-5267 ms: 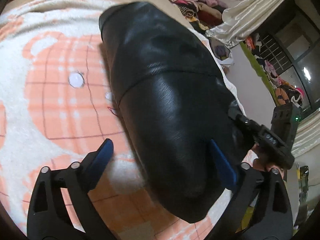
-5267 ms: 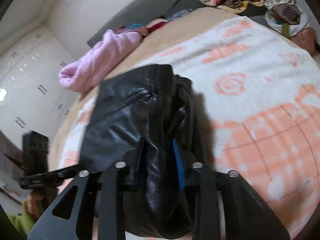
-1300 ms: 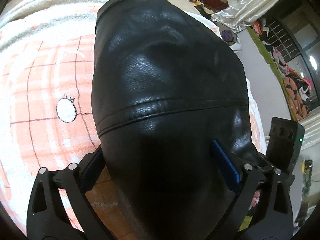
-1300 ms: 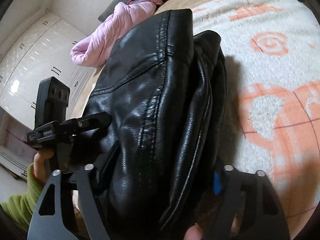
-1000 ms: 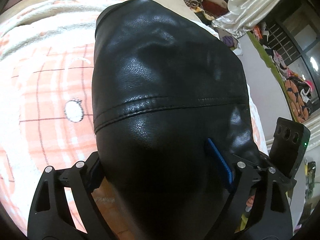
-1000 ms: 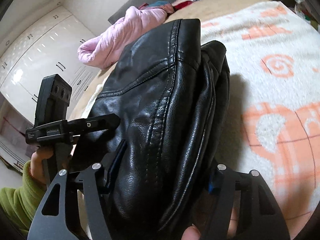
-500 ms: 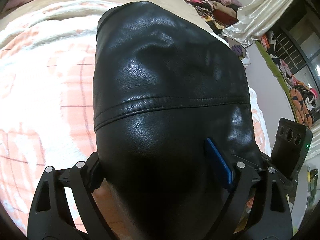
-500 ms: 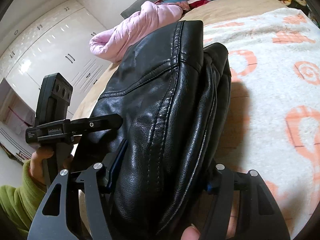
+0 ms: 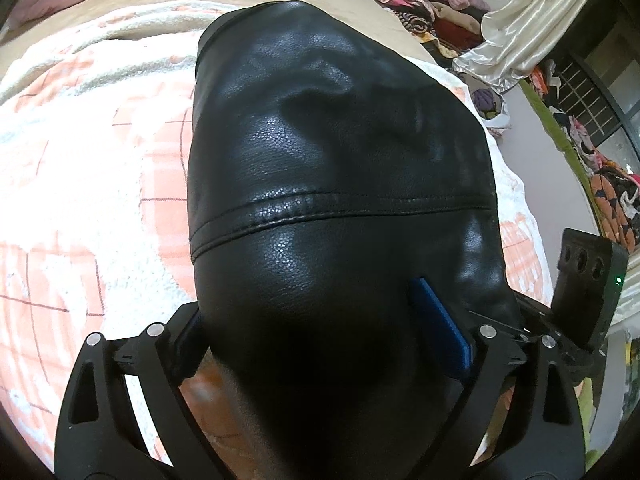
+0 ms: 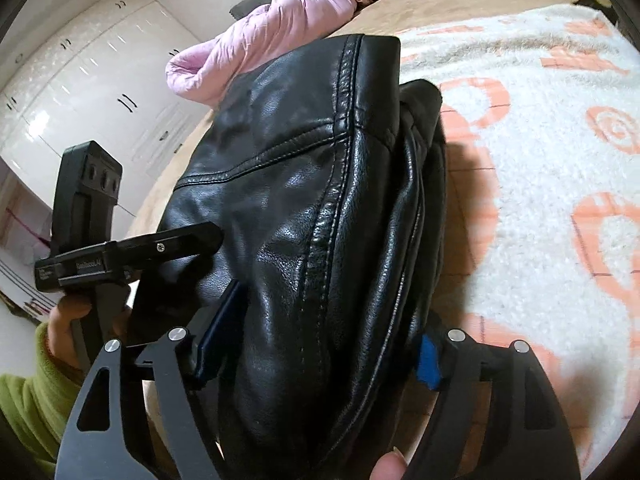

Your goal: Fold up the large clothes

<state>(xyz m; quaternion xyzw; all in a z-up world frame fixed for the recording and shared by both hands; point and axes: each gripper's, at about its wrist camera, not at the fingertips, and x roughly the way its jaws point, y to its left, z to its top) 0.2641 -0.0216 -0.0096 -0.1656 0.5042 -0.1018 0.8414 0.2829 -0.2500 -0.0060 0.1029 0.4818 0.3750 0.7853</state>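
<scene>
Blanket [image 10: 540, 128] unmoved; right gripper [image 10: 316, 344] (around jacket [image 10: 320, 208]) just widened.

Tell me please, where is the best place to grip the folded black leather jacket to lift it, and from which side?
Probably the thick near end of the black leather jacket, with a gripper on each long side. The layers stack into a bulky bundle there, so wide jaws can span all of them; the far end toward the pink jacket is thinner and might unfold.
</scene>
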